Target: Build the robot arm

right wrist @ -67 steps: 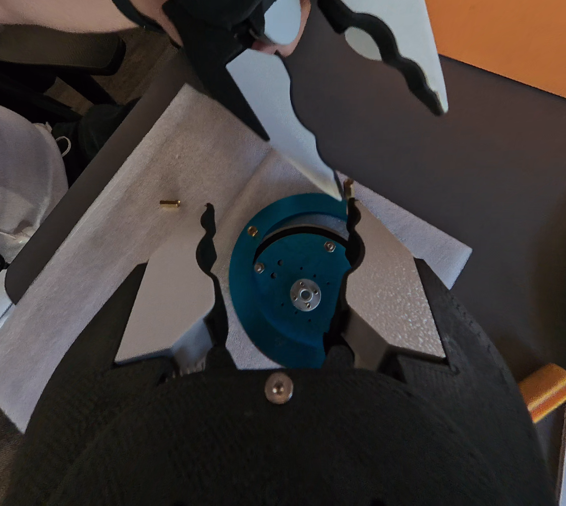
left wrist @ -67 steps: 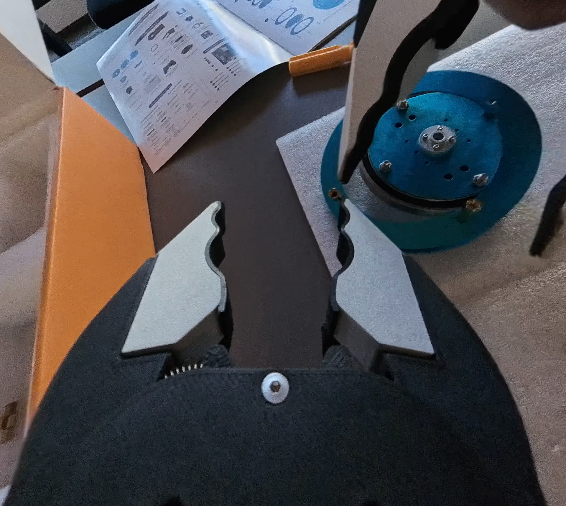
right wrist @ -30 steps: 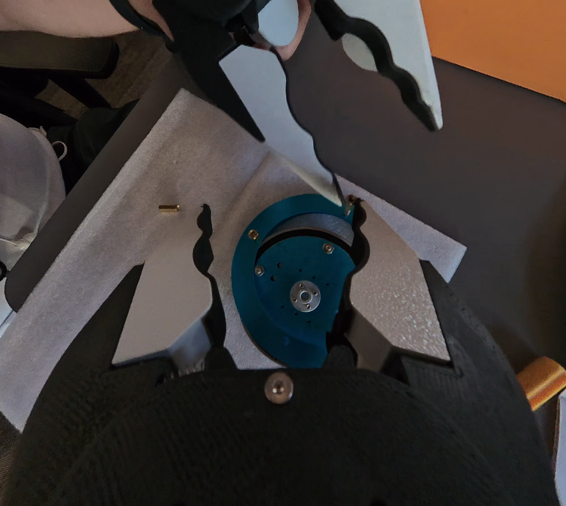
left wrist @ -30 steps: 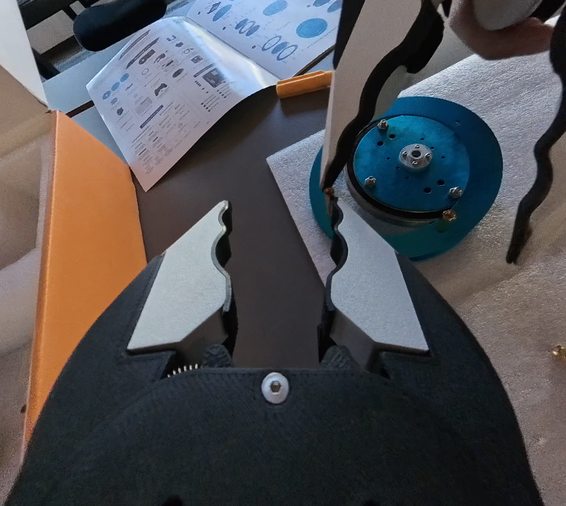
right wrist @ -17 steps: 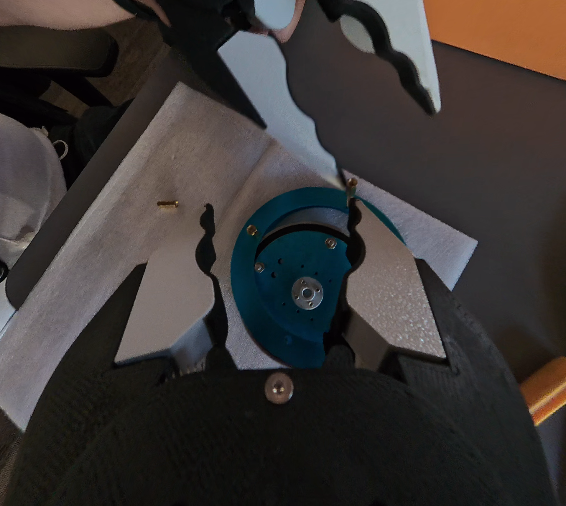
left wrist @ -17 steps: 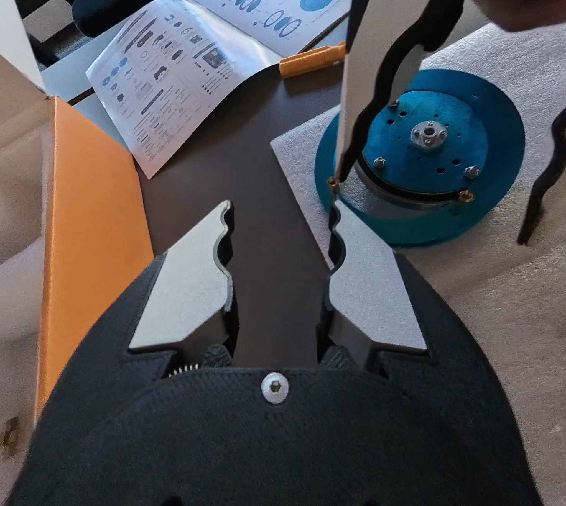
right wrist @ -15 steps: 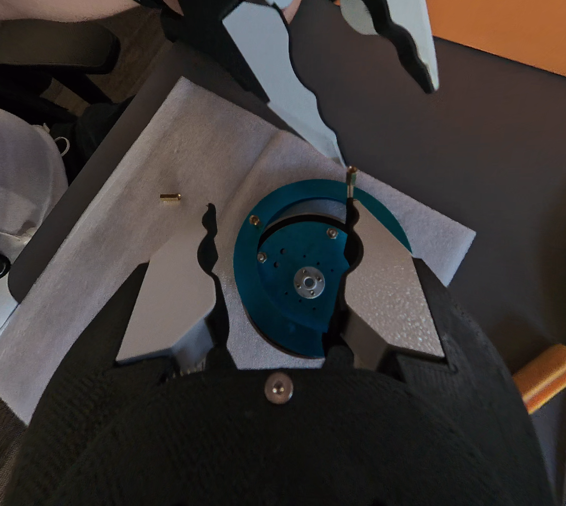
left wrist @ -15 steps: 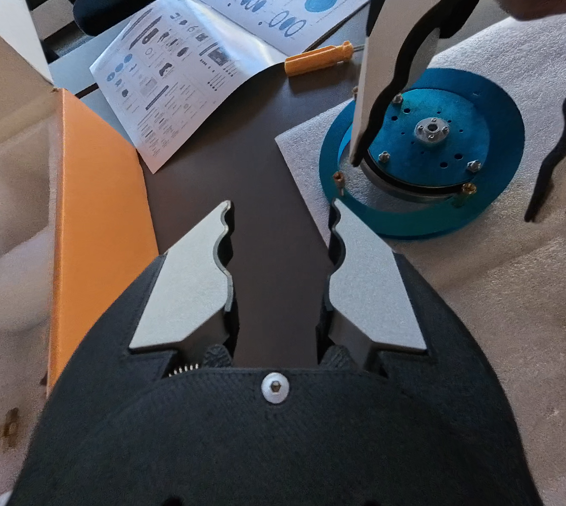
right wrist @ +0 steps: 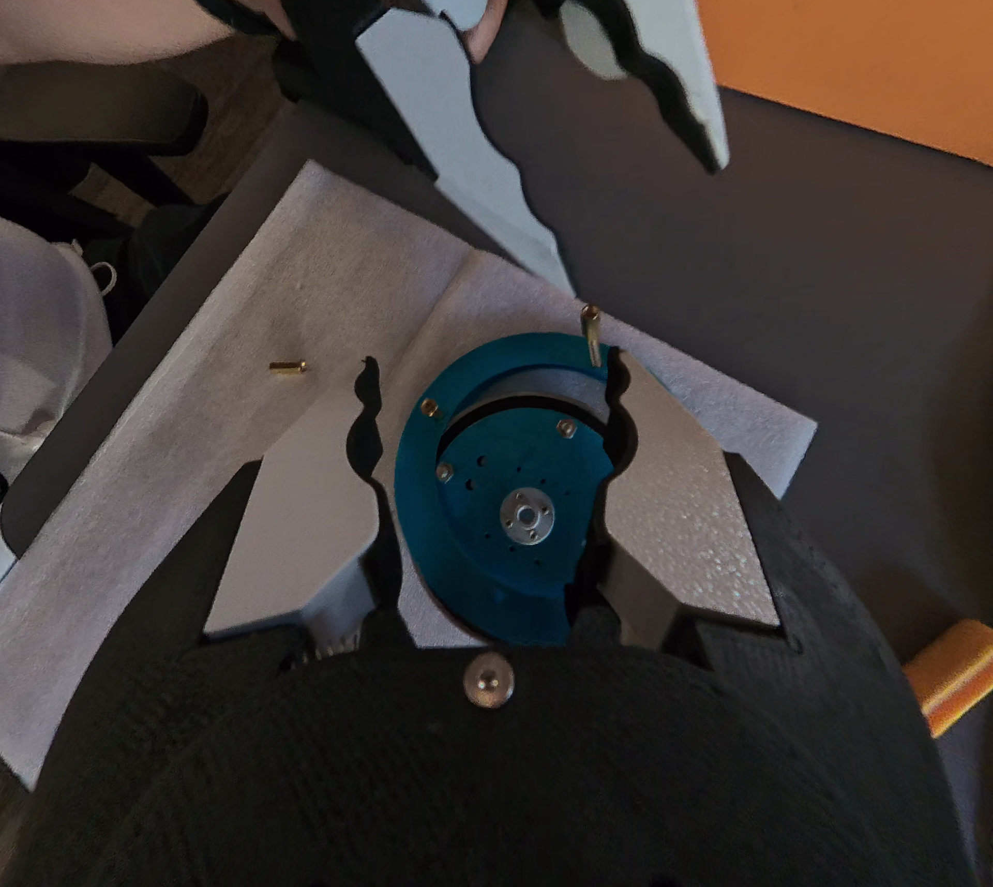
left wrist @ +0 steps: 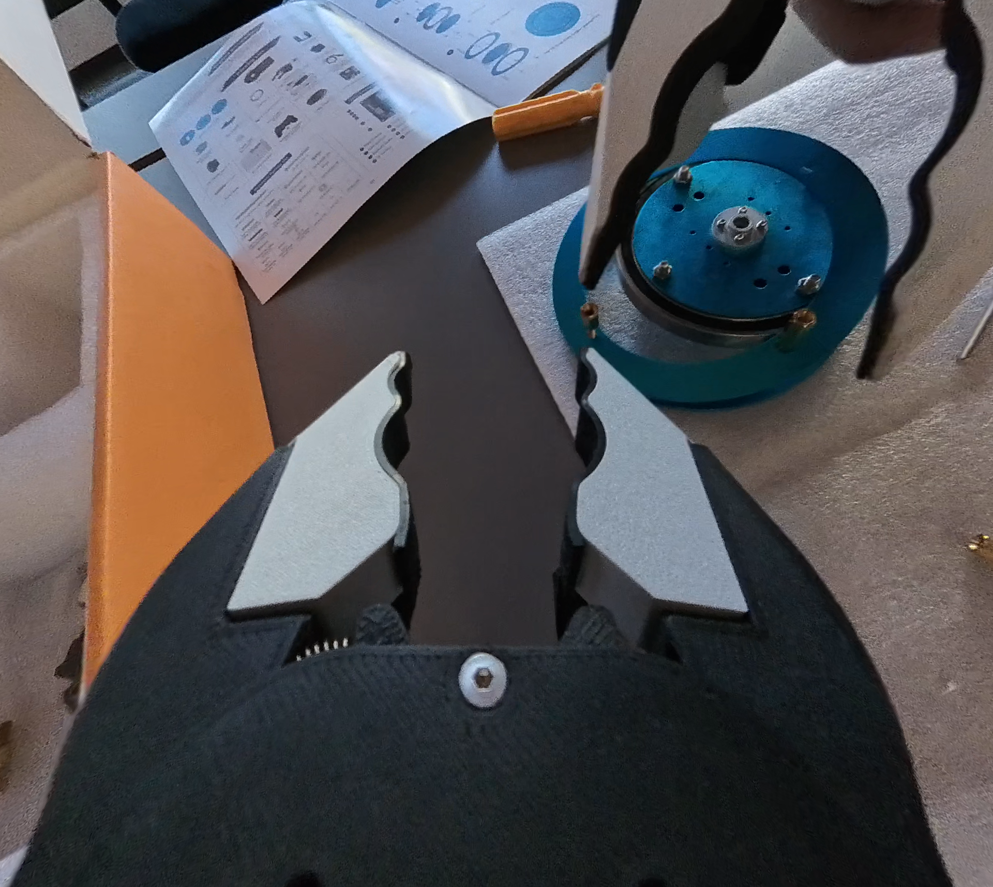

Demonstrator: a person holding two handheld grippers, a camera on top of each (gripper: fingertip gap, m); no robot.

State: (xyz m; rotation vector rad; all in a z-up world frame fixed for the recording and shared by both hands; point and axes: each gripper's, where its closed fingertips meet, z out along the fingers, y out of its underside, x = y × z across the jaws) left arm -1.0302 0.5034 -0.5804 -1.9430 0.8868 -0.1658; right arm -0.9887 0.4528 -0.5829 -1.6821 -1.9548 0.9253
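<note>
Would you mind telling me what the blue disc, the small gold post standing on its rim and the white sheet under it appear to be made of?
Blue disc: probably anodised metal, given its matte blue sheen and drilled holes. Gold post: likely brass, from its yellow metallic glint. White sheet: seemingly thin packing foam, soft and finely pebbled.

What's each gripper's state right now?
Left gripper: open, empty, over the dark table.
Right gripper: open, empty, above the blue disc assembly.

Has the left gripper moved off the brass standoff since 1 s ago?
Yes. The left gripper has backed away from the brass standoff standing on the blue disc, leaving a clear gap.
</note>
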